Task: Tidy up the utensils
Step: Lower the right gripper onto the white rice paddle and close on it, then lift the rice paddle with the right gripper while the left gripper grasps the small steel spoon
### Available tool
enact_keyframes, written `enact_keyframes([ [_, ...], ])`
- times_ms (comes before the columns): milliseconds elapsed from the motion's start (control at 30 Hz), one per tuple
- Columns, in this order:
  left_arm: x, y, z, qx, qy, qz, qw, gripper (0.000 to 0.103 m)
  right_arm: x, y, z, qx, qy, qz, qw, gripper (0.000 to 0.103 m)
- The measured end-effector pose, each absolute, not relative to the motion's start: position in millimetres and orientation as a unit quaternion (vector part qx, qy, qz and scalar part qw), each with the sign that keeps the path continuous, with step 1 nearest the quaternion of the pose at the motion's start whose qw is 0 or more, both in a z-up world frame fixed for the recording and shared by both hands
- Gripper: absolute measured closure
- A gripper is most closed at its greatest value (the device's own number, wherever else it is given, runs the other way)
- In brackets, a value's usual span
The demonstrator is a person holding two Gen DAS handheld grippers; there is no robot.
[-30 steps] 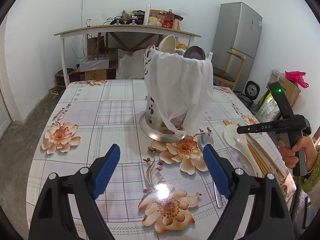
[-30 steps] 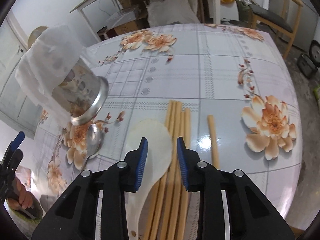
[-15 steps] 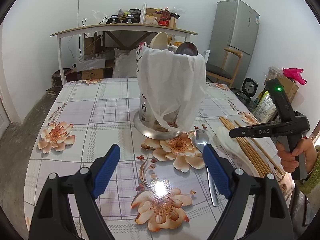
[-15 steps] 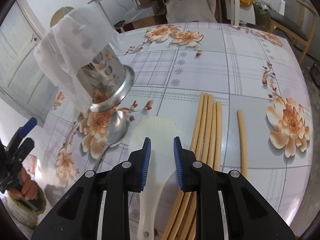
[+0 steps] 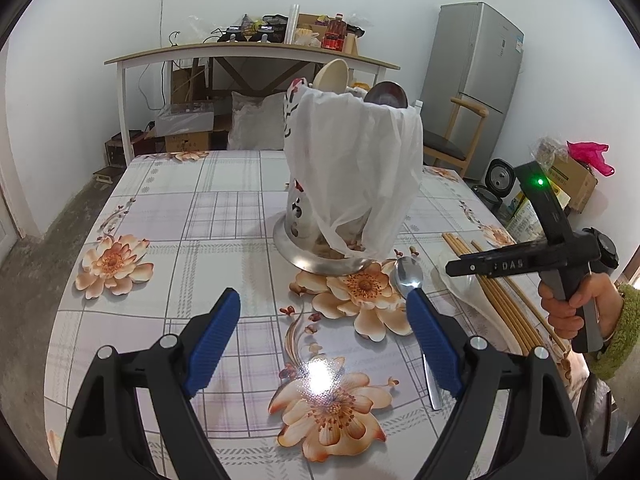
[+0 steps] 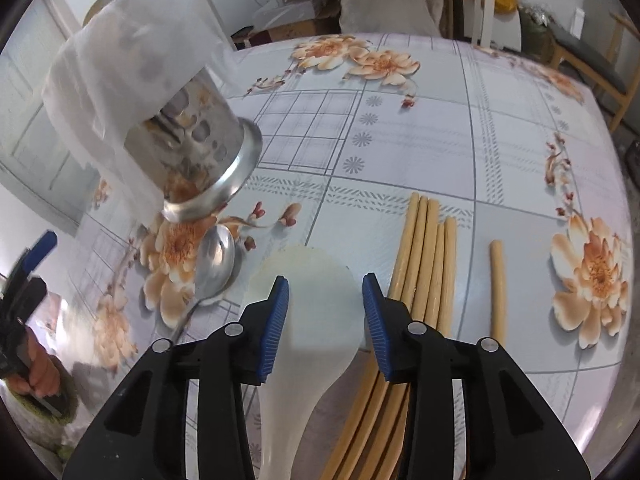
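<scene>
Two spread grippers, rice paddle (image 6: pixel 308 320) next.
Right gripper (image 6: pixel 325 320) jaws just widening astride paddle, ungripped; lower squarely, pinch, clear of chopsticks (image 6: pixel 424 264). Left gripper (image 5: pixel 324 344) idle, empty.

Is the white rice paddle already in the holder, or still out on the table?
Out. The white rice paddle lies flat on the table beside the chopsticks, below the right tool.

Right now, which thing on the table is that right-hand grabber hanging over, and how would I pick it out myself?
Find the metal utensil holder draped in a white plastic bag. Near its base lie a metal spoon, then a white rice paddle, then a row of chopsticks. The right gripper hangs open over the paddle: broad, flat and pale, not shiny or stick-thin.
</scene>
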State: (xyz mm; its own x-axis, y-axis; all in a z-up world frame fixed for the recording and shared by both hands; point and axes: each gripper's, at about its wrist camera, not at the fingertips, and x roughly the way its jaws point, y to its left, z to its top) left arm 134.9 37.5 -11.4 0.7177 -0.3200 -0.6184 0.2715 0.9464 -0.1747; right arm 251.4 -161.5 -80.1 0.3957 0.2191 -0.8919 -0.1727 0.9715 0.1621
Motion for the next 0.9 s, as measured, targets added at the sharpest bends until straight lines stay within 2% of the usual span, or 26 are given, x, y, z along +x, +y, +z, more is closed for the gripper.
enact_keyframes([
  [33, 135, 39, -12, -0.037, 0.341, -0.159, 0.926, 0.020, 250, -160, -80, 0.015, 0.537, 0.114, 0.836, 0.077],
  [133, 136, 39, -12, -0.038, 0.343, -0.158, 0.925, 0.020, 247, -155, -81, 0.001, 0.538, 0.102, 0.837, 0.088],
  [233, 135, 39, -10, -0.036, 0.341, -0.158, 0.926, 0.020, 240, -152, -77, -0.006, 0.529, 0.098, 0.843, 0.094],
  [467, 129, 22, -13, -0.028, 0.357, -0.190, 0.914, 0.021, 215, -148, -60, -0.017, 0.505, 0.080, 0.859, 0.099],
  [567, 124, 3, -18, -0.009, 0.366, -0.220, 0.904, 0.028, 201, -147, -54, -0.029, 0.492, 0.070, 0.867, 0.100],
  [733, 121, -29, -35, 0.030, 0.396, -0.258, 0.881, 0.049, 188, -156, -47, -0.020, 0.480, 0.055, 0.875, 0.101],
  [900, 119, -52, -51, 0.068, 0.416, -0.266, 0.867, 0.065, 181, -168, -48, 0.011, 0.475, 0.051, 0.878, 0.101],
])
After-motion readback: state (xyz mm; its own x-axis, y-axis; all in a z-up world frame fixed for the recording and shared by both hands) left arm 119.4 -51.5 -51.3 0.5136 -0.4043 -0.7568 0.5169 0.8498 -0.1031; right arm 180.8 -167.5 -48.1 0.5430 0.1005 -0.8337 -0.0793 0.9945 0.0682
